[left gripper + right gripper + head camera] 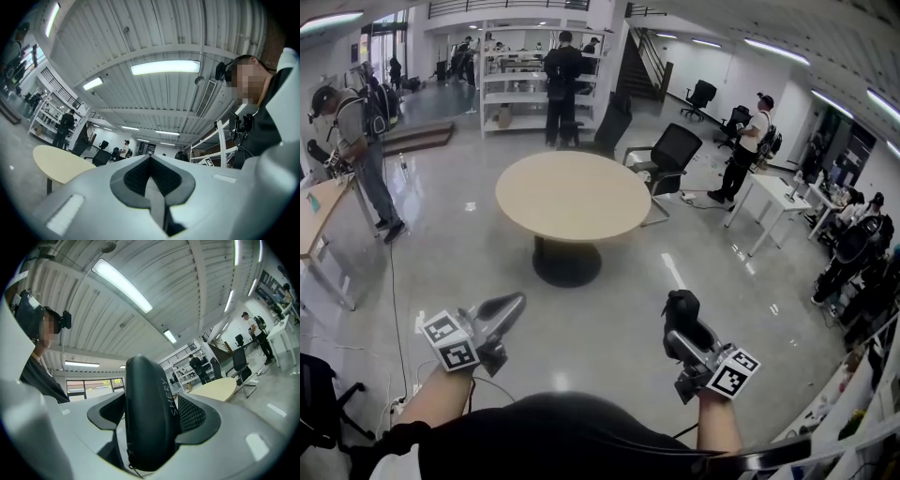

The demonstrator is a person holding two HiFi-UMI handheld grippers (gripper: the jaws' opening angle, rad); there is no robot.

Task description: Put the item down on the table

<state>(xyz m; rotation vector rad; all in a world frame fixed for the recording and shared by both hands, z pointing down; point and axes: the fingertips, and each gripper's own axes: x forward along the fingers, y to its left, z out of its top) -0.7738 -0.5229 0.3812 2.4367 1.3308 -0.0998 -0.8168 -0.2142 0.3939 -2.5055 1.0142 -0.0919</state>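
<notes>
Distance decides the coming move. The round pale wooden table [572,195] sits in the upper middle of the head view, well apart from both my grippers, which hang low in the frame over the glossy grey floor [619,281].

My right gripper [680,314], at the lower right, is clamped on a black oval hard-shell case [147,418]. Its pads press on the two broad flanks, and the case's long axis runs along the jaws and out past their tips. From those fingers the table lies up and to the left in the frame, so I judge I must carry the case forward and a little inward before lowering it.

My left gripper [511,305], at the lower left, has its fingers together with nothing between them. It is about as far from the table as the right.

The tabletop looks bare, with free room right up to its near edge at the middle of the frame. A black office chair [670,155] stands at the table's right, toward the upper right, so I would keep to the near rim.
</notes>
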